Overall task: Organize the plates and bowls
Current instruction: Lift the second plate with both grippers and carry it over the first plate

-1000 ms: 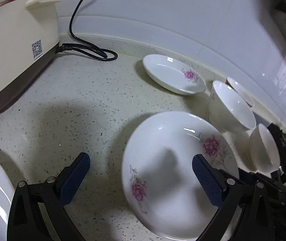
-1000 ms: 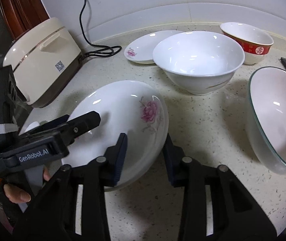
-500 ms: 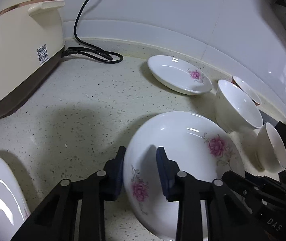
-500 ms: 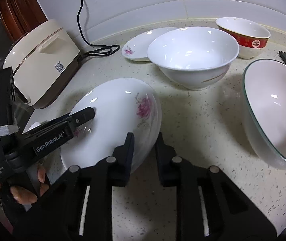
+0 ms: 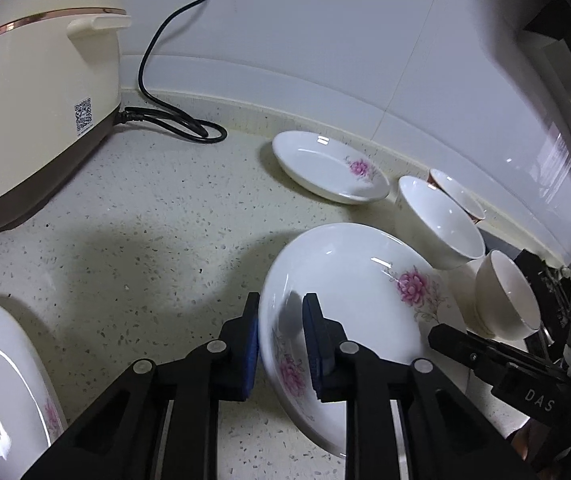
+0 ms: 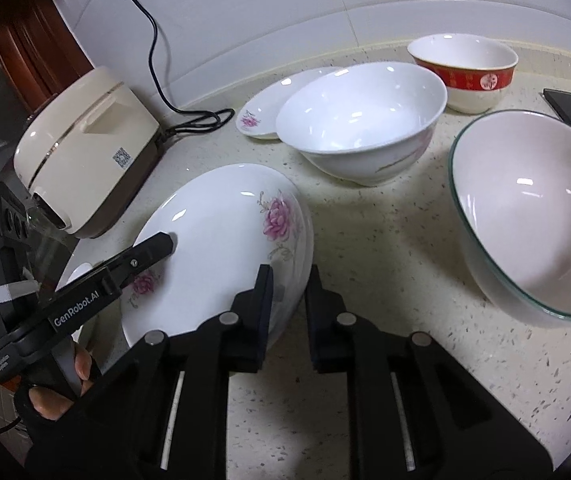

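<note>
Left wrist view: bench [image 5: 157,240] carrying the plate [image 5: 349,276]. Left gripper [image 5: 281,332] closing from wide apart onto its near rim; right gripper [image 6: 288,300] now clamping the opposite rim. Two-handed lift looking ready; stacking pending.

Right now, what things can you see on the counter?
large white flowered porcelain plate: one, white and pink, centre
small white flowered plate: one, white, back wall
third white flowered plate: one, white, near left
plain white porcelain bowl: one, white, middle back
red-banded white bowl: one, red and white, back right
green-rimmed white bowl: one, white, right
cream rice cooker: one, cream, left
black power cord: one, black, beside cooker
left gripper: one, black, jaws closing on large plate's rim
right gripper: one, black, jaws shut on large plate
</note>
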Motion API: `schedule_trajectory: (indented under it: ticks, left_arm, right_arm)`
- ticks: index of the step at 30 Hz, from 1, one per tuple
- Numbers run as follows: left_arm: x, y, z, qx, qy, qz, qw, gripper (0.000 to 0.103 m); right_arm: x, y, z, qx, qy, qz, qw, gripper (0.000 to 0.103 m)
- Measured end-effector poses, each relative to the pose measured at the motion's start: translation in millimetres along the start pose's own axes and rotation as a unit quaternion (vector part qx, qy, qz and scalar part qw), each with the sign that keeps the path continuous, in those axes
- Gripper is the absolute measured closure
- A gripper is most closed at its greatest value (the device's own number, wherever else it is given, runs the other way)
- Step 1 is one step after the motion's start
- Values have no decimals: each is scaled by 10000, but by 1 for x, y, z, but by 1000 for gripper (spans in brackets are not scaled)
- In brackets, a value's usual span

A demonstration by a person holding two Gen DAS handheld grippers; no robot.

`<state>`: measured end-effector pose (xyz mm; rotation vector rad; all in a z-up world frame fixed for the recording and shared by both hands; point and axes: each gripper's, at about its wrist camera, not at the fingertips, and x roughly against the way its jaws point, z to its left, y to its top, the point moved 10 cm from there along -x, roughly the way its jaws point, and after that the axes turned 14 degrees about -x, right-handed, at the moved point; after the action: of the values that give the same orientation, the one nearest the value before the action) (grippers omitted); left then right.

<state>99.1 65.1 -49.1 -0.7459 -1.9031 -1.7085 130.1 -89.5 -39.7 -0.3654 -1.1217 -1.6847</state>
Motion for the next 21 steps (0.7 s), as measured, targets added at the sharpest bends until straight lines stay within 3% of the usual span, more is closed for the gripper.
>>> schedule_trajectory:
  ticks: [8, 21]
  left_arm:
    - [20, 9, -2, -123, 165, -476, 9987, 82]
    - [37, 13, 0, -157, 352, -845, 9957, 81]
  right_arm:
    - [8, 2, 9, 71, 172, -191, 9996, 84]
    - [15, 5, 22, 96, 437, -388, 9982, 84]
